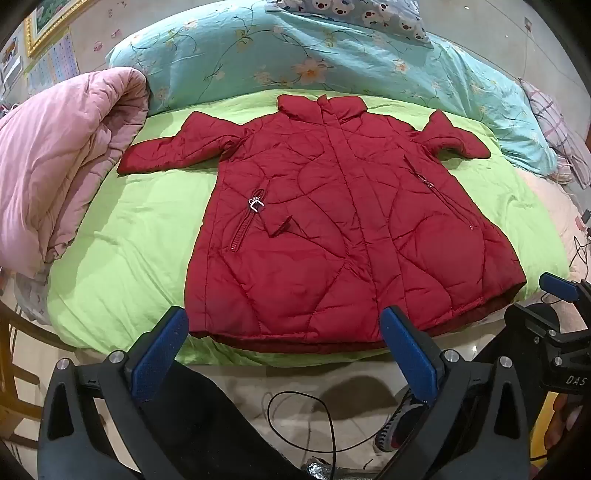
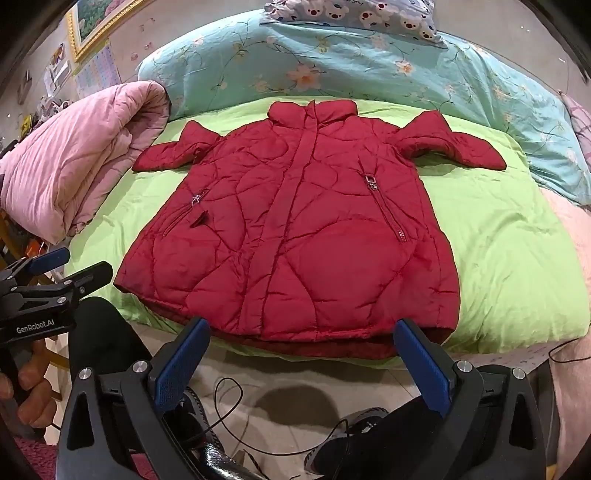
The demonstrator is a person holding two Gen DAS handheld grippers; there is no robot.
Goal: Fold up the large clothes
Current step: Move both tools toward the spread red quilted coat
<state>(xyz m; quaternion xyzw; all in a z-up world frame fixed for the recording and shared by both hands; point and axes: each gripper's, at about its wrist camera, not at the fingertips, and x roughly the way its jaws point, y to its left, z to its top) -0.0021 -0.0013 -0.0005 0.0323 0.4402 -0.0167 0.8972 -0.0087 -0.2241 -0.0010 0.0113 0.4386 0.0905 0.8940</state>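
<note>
A: On the green sheet (image 1: 122,236), mid-bed: red quilted coat (image 1: 332,229), front up, collar twd the far side, hem at the near edge of the bed.

B: Sleeves?

A: Both bent short out to the sides, cuffs lying on the sheet. Hem runs just past the sheet's near edge, darker lining showing under it.

B: Grippers?

A: Left gripper (image 1: 284,354) spread wide, nothing between its blue pads, held off the near edge, just short of the hem's left half. Right gripper (image 2: 301,358) same: jaws wide apart, empty, in front of the hem's right half. Neither touches cloth.

B: Room at the sides?

A: Bare green strip both sides of the coat. Left is hemmed in by a rolled pink quilt (image 1: 55,158), near the left cuff but apart. Far side: teal floral duvet (image 1: 295,55) bunched behind the collar, bear-print pillow (image 1: 362,14) on top.

B: Below the edge?

A: Pale floor w/ a black cable (image 1: 295,424) looping, and a shoe (image 2: 347,435).
</note>
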